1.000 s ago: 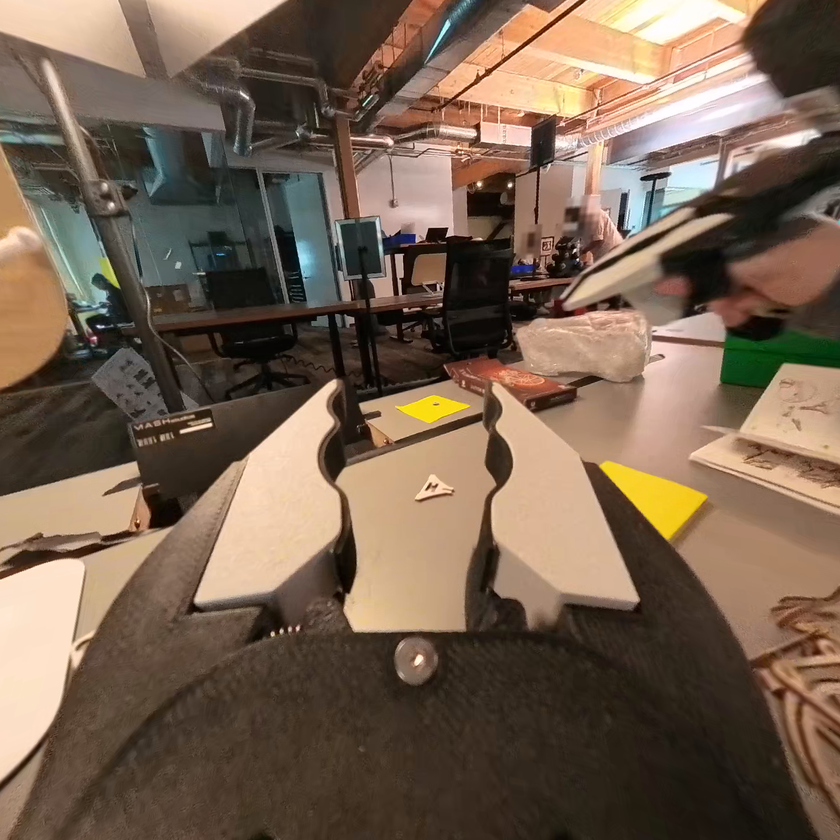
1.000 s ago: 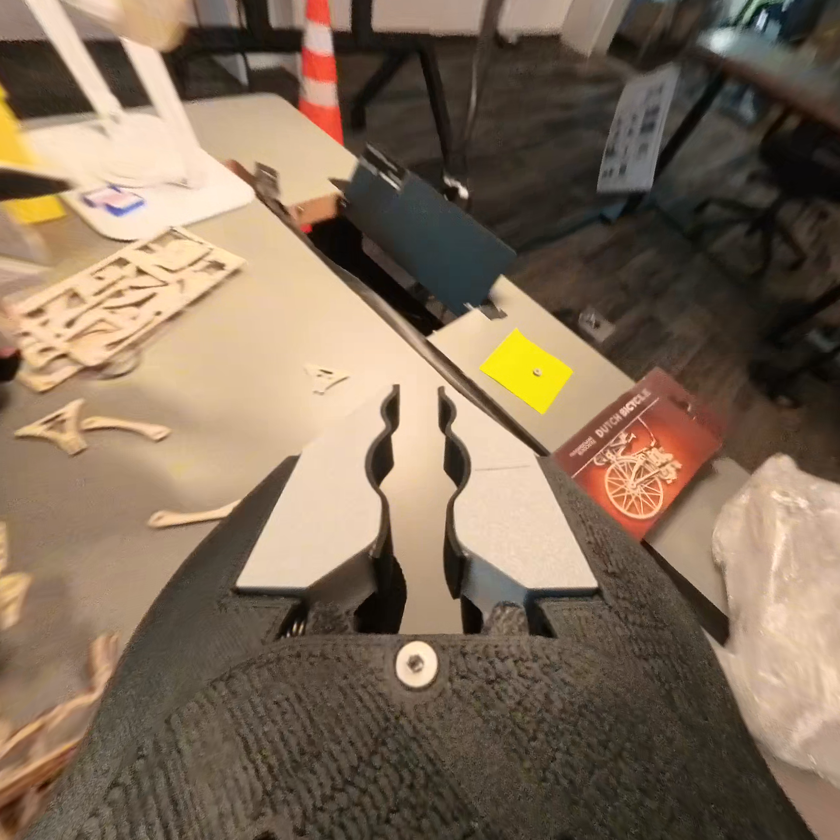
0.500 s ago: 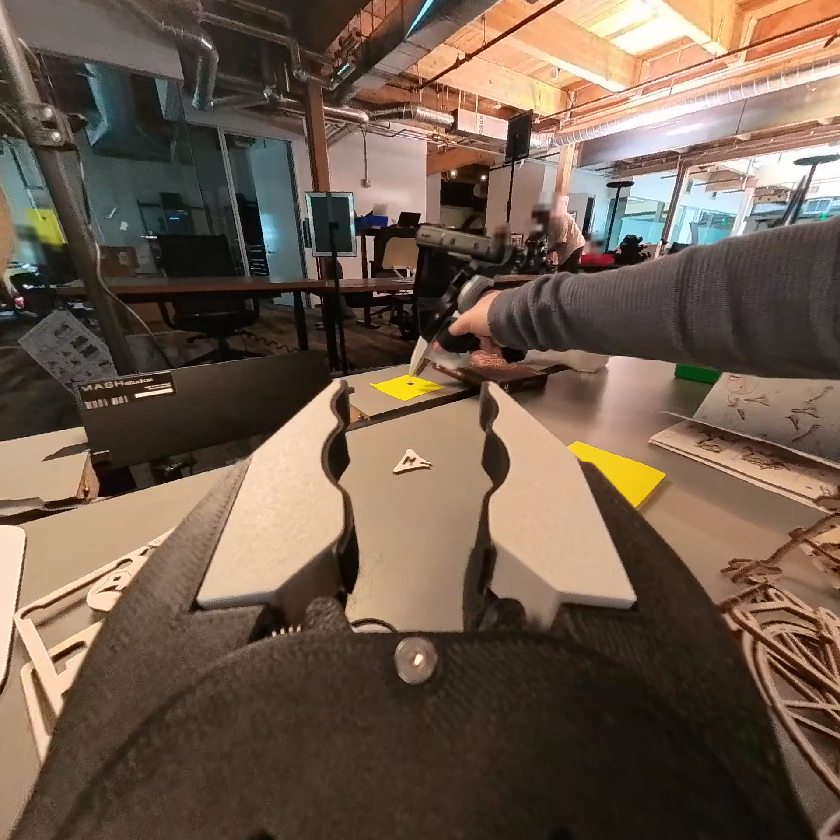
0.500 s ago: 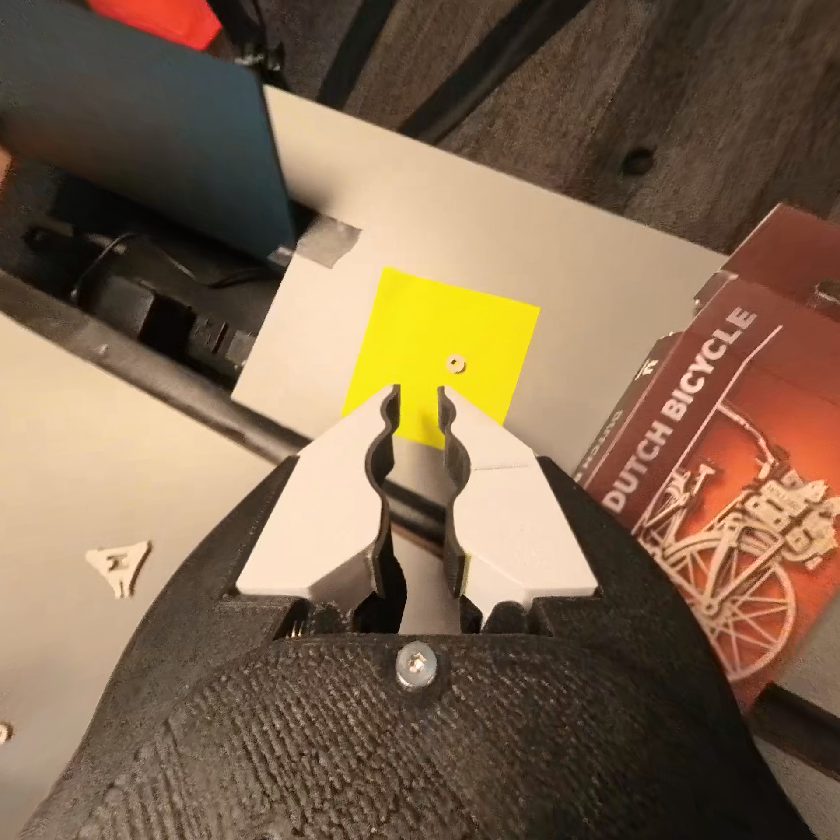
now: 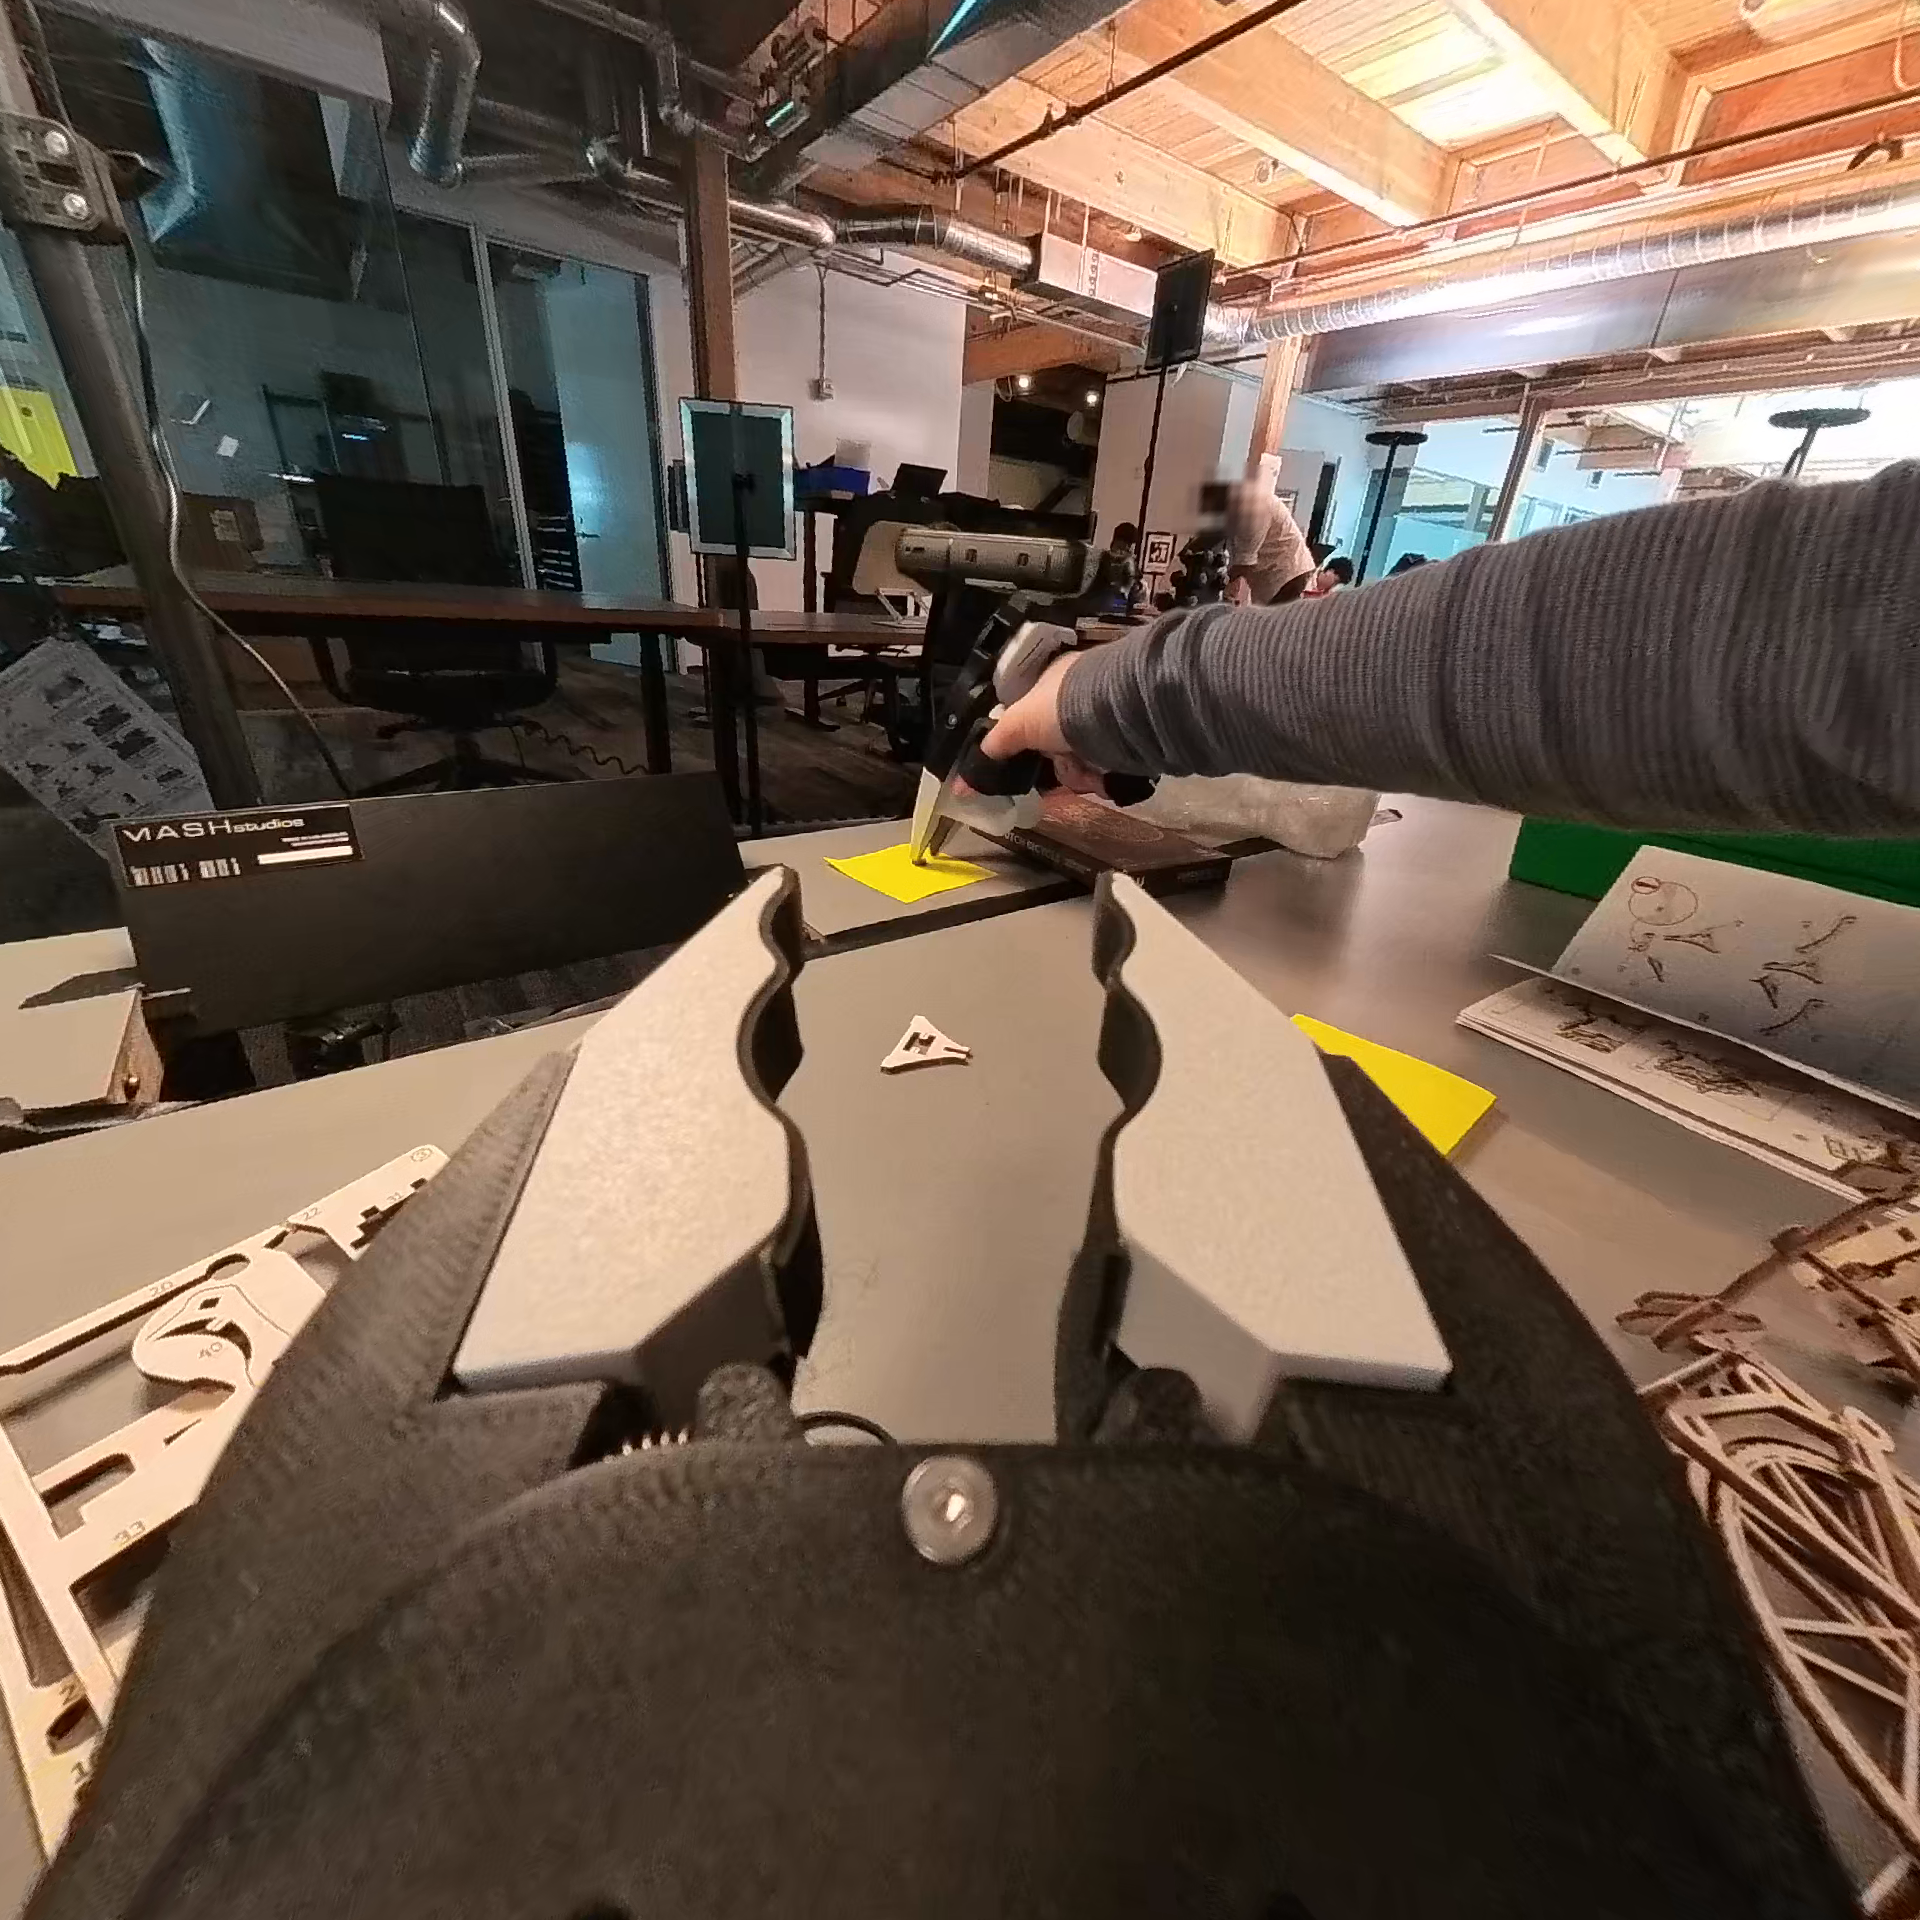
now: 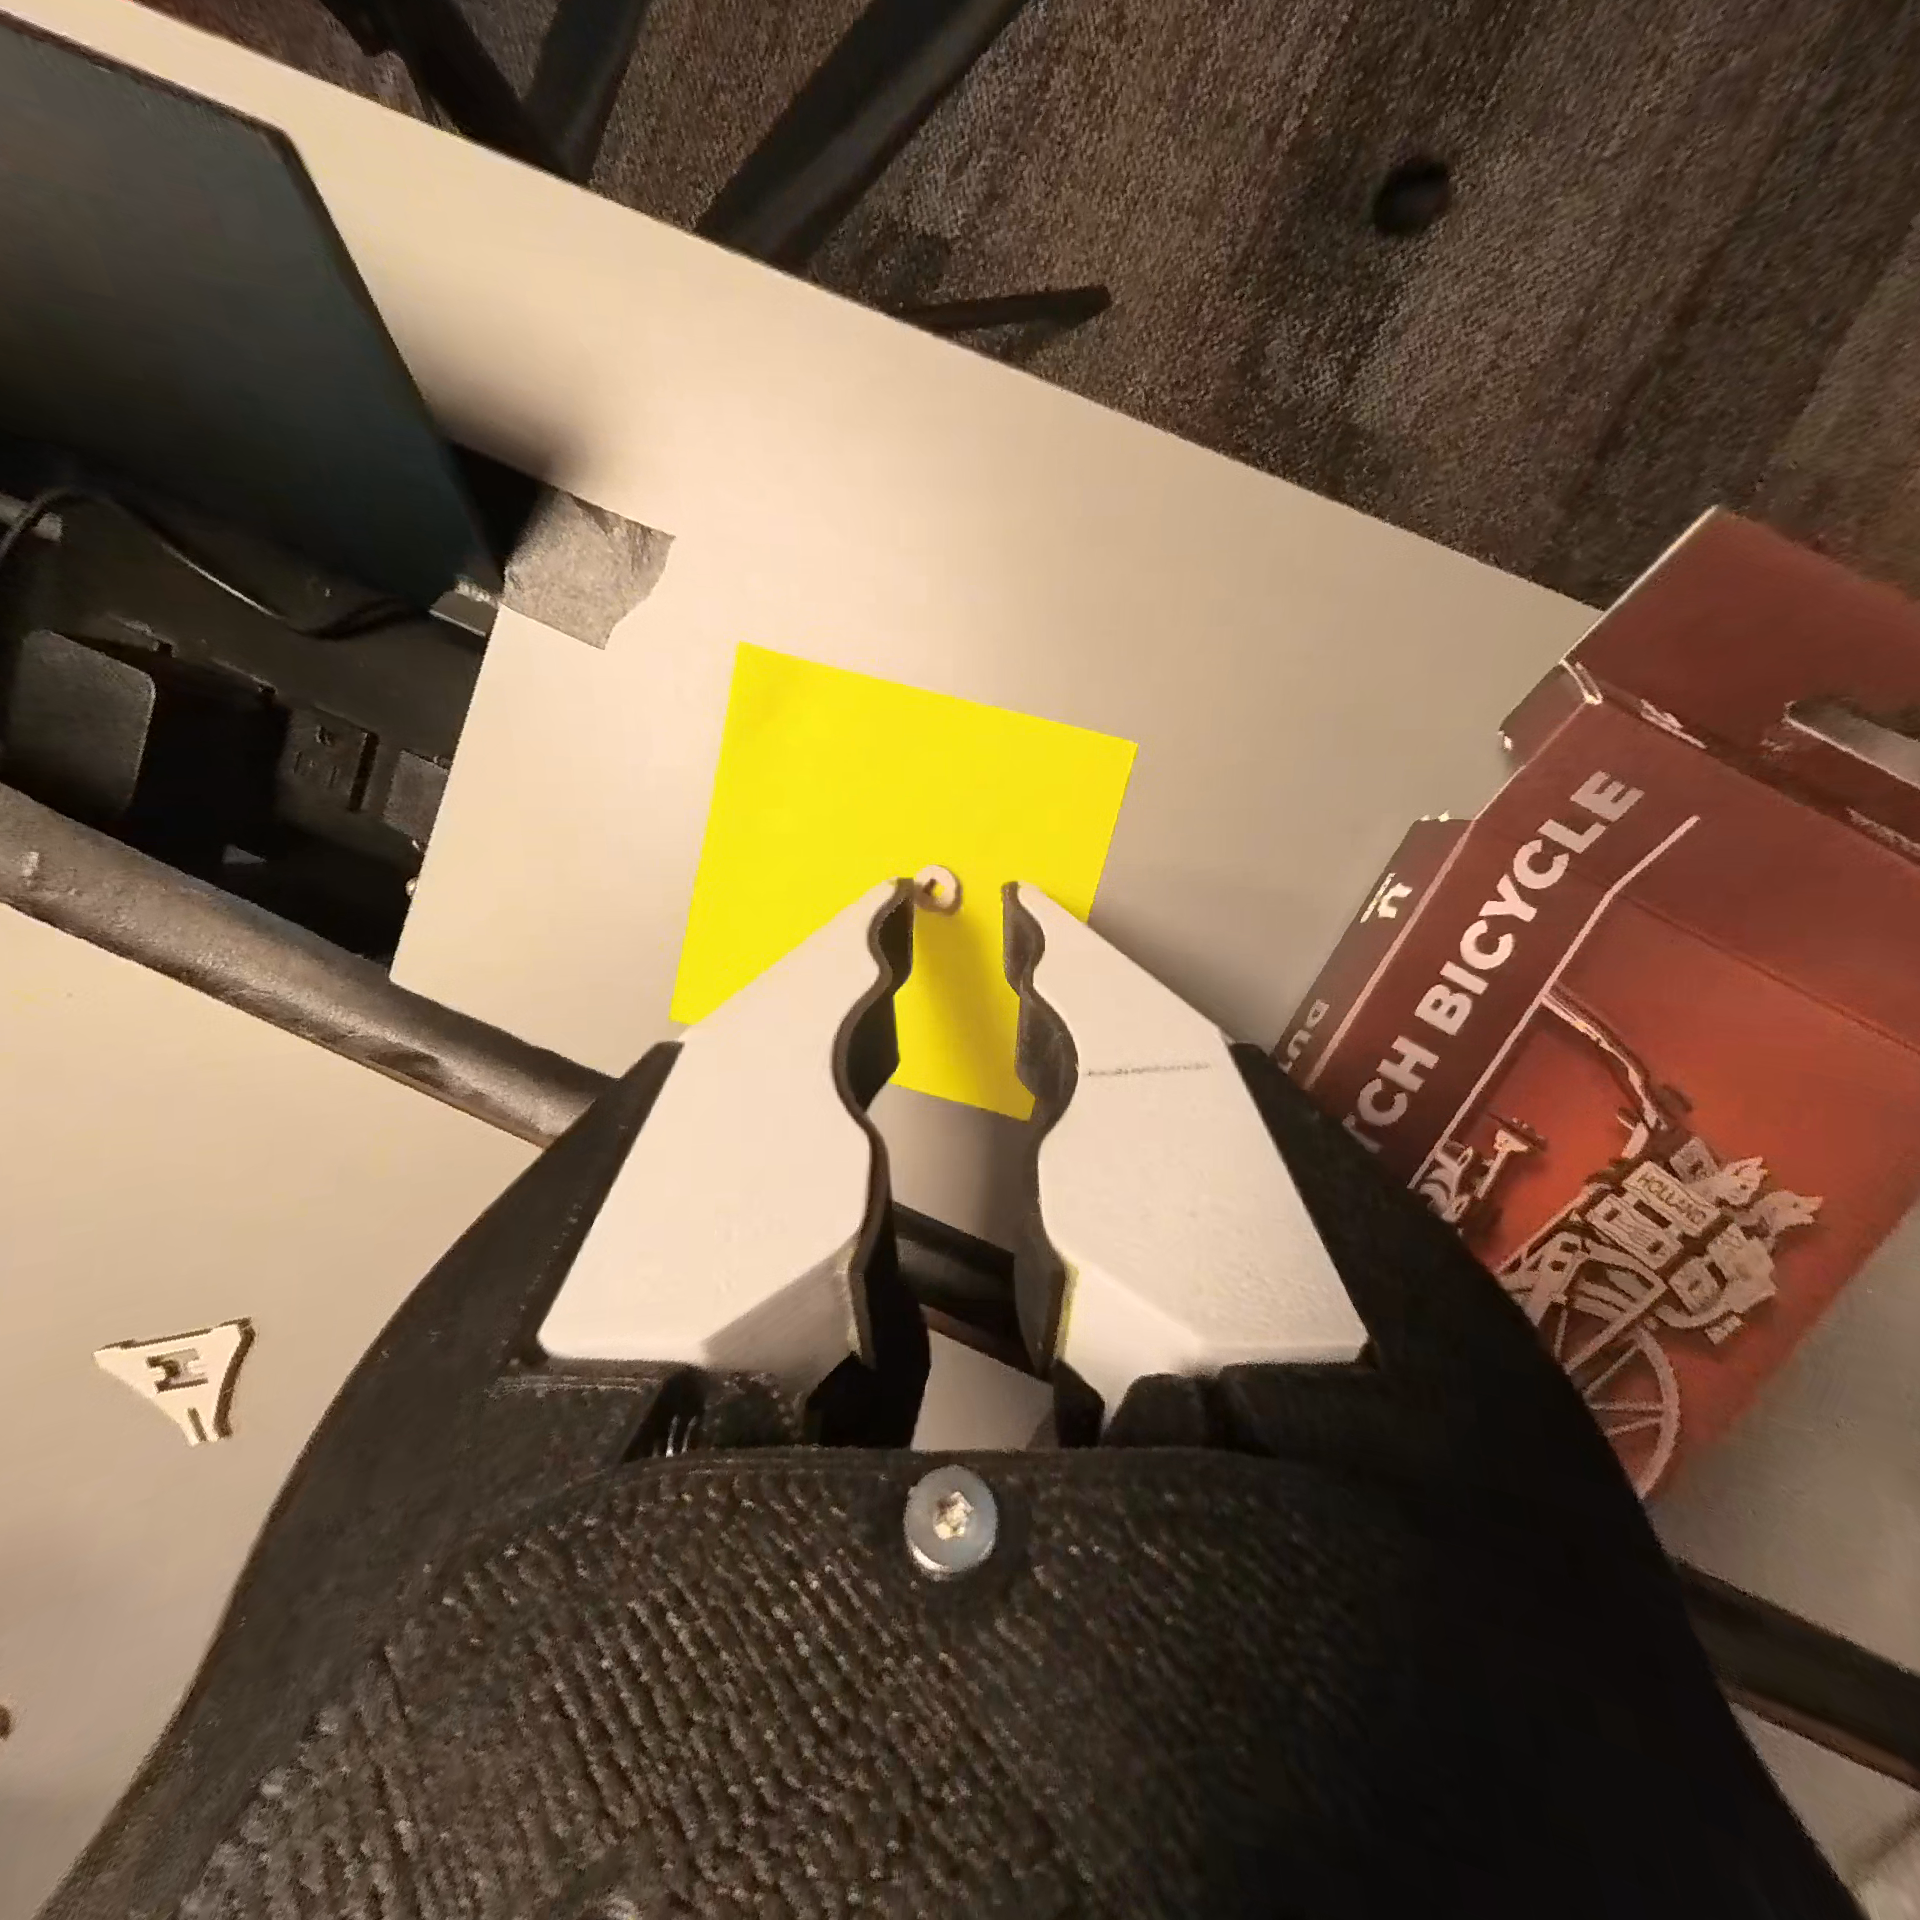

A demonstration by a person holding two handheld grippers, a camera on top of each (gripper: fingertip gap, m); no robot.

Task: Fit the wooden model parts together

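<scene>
A tiny wooden ring point(image 6: 940, 889) lies on a yellow square note point(image 6: 831, 790) on the far table. My right gripper point(image 6: 956, 896) is open and empty, its tips down on the note on either side of the ring; it also shows in the left wrist view point(image 5: 928, 847) at the far yellow note point(image 5: 909, 871). A small triangular wooden part point(image 5: 924, 1042) lies on the grey table ahead of my left gripper point(image 5: 943, 914), which is open and empty; the part also shows in the right wrist view point(image 6: 187, 1374). A half-built wooden model point(image 5: 1797, 1455) lies at the right.
A red-brown kit box point(image 6: 1621, 1039) lies right of the note. A punched wooden sheet point(image 5: 125, 1382) is at the left, an instruction booklet point(image 5: 1704, 997) and a second yellow note point(image 5: 1392, 1081) at the right. A black panel point(image 5: 416, 894) and a gap point(image 6: 260, 987) separate the two tables.
My right gripper has swung away from the wooden sheets, across the gap, and come down onto the far yellow note, closing in on the ring. The left gripper has tilted down slightly and stayed open.
</scene>
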